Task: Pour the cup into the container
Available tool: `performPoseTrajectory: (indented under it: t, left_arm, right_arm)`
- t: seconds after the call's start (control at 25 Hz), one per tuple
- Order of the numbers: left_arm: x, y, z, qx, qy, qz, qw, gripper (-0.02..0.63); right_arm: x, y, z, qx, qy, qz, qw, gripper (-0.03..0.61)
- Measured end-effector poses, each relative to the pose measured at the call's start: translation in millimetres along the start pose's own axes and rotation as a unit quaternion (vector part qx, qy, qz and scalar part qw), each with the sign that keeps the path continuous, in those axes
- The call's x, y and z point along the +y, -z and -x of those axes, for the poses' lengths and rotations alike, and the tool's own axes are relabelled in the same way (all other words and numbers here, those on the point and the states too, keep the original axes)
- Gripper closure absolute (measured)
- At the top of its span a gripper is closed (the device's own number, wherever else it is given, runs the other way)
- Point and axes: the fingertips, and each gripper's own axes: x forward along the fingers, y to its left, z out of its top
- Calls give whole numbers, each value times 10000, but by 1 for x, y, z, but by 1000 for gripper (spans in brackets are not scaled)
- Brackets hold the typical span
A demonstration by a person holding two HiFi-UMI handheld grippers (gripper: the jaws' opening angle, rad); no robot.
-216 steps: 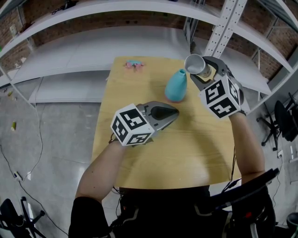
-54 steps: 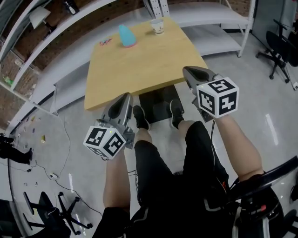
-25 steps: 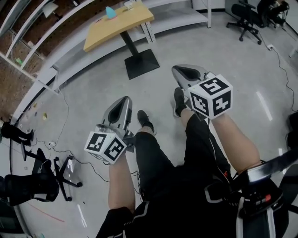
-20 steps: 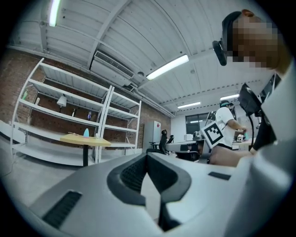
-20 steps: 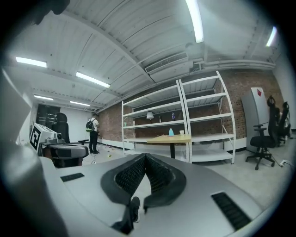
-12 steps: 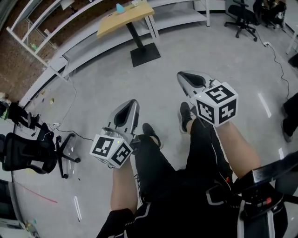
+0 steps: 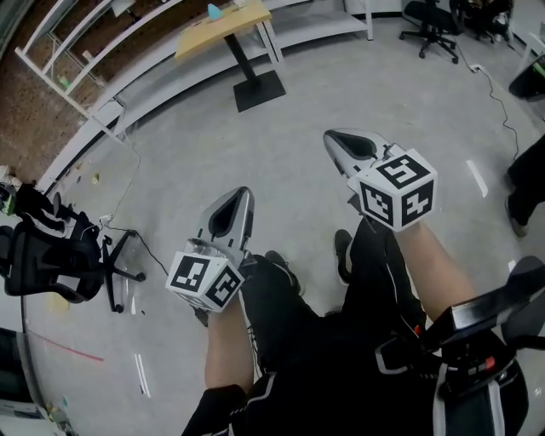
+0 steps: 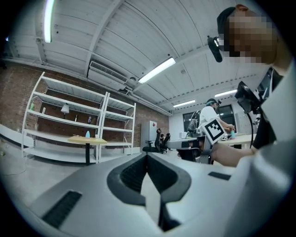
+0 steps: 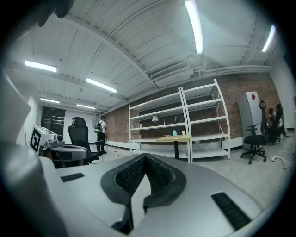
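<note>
The yellow-topped table [image 7: 223, 32] stands far off across the grey floor. On it I can just make out the teal container [image 7: 213, 11]; the cup beside it is too small to tell in the head view. In the right gripper view the teal container [image 9: 174, 133] and the white cup [image 9: 183, 133] show as tiny shapes on the table. My left gripper [image 7: 243, 193] and my right gripper [image 7: 332, 136] are held over the person's legs, both shut with nothing between the jaws. The left gripper view shows the table [image 8: 87, 139] far away.
A black office chair [image 7: 47, 255] stands at the left, and another chair [image 7: 430, 17] at the top right. Cables lie on the floor. White shelving [image 9: 185, 120] lines the brick wall behind the table. A person [image 9: 99, 135] stands far off.
The person has moved away from the table, which has shrunk towards the top of the head view. Both grippers stay shut and empty over the legs.
</note>
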Motion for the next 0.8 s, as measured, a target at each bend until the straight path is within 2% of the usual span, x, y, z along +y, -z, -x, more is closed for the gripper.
performPoseTrajectory:
  t: [0.32, 0.64, 0.8]
  left_arm:
    - [-49, 0, 38, -67, -9, 17, 10000, 612]
    - [-66, -1, 63, -137, -166, 64, 9997, 612]
    - [-80, 0, 69, -117, -95, 85, 9998, 613]
  right_arm:
    - [32, 5, 59, 22, -71, 144, 9999, 577]
    - [47, 4, 90, -21, -77, 114, 9999, 577]
    - [49, 2, 103, -19, -55, 137, 9999, 577]
